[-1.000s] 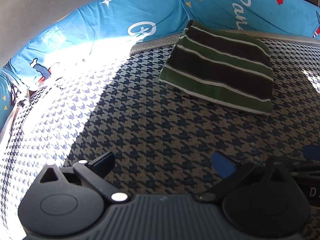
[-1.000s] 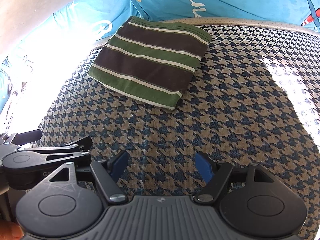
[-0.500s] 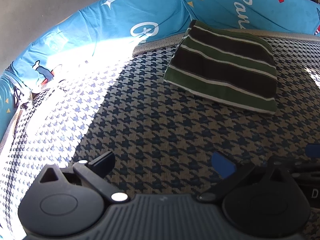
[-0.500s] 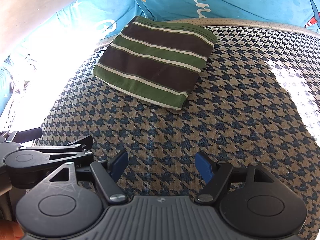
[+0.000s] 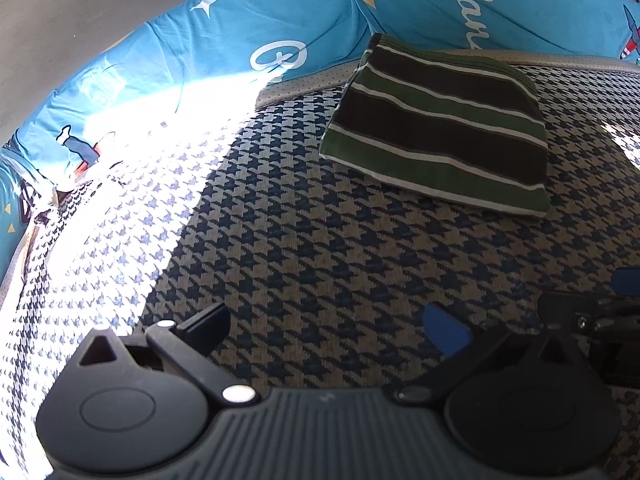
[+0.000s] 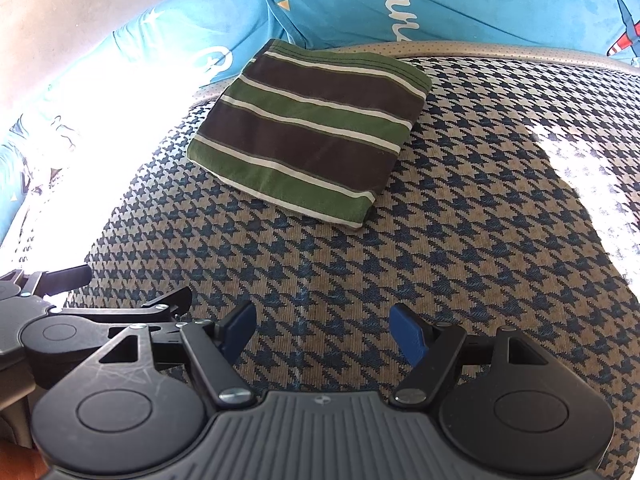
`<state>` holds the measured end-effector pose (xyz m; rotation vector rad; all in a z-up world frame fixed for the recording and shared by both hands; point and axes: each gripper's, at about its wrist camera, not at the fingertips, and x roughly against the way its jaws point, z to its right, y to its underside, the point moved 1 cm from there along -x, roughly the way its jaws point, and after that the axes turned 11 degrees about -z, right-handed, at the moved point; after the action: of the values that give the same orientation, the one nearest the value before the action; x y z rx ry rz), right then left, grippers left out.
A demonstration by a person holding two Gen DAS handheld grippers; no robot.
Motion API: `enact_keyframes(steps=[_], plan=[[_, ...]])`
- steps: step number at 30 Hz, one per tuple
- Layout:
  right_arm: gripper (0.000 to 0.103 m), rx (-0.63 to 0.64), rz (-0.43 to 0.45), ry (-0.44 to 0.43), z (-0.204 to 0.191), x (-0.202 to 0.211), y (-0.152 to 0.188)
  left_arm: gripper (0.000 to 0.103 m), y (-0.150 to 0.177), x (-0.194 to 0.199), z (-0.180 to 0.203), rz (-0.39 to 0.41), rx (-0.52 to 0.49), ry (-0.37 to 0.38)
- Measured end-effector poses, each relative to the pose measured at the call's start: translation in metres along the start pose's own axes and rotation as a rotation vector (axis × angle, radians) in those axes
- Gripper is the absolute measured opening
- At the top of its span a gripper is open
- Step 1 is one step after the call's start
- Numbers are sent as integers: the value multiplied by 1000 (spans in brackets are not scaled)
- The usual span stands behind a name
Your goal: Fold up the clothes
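Folded striped garment (image 6: 308,132) lies flat, stripes running left-right; both tools (image 5: 326,328) (image 6: 323,330) gape, empty.

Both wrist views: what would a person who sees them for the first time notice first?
The folded striped cloth, green and brown with white lines, lies on the houndstooth cover near the far edge. Behind it stands a bright blue cushion with white letters and cartoon prints. A strong patch of sunlight washes out the left side, and both tongs, left and right, are open and empty in front.
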<state>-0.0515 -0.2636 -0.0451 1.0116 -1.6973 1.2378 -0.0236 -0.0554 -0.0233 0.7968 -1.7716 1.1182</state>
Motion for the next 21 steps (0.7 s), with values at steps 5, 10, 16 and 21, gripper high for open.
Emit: enact_keyframes(steps=[5, 10, 16, 21], plan=[[73, -7, 2, 1, 0, 0, -1, 103, 0, -1, -2, -7, -4, 8], [73, -7, 1, 1, -1, 0, 0, 103, 0, -2, -4, -8, -4, 10], [73, 1, -3, 0, -3, -1, -1, 103, 1, -1, -5, -6, -3, 11], [73, 3, -6, -1, -4, -2, -1, 103, 3, 0, -6, -7, -9, 8]])
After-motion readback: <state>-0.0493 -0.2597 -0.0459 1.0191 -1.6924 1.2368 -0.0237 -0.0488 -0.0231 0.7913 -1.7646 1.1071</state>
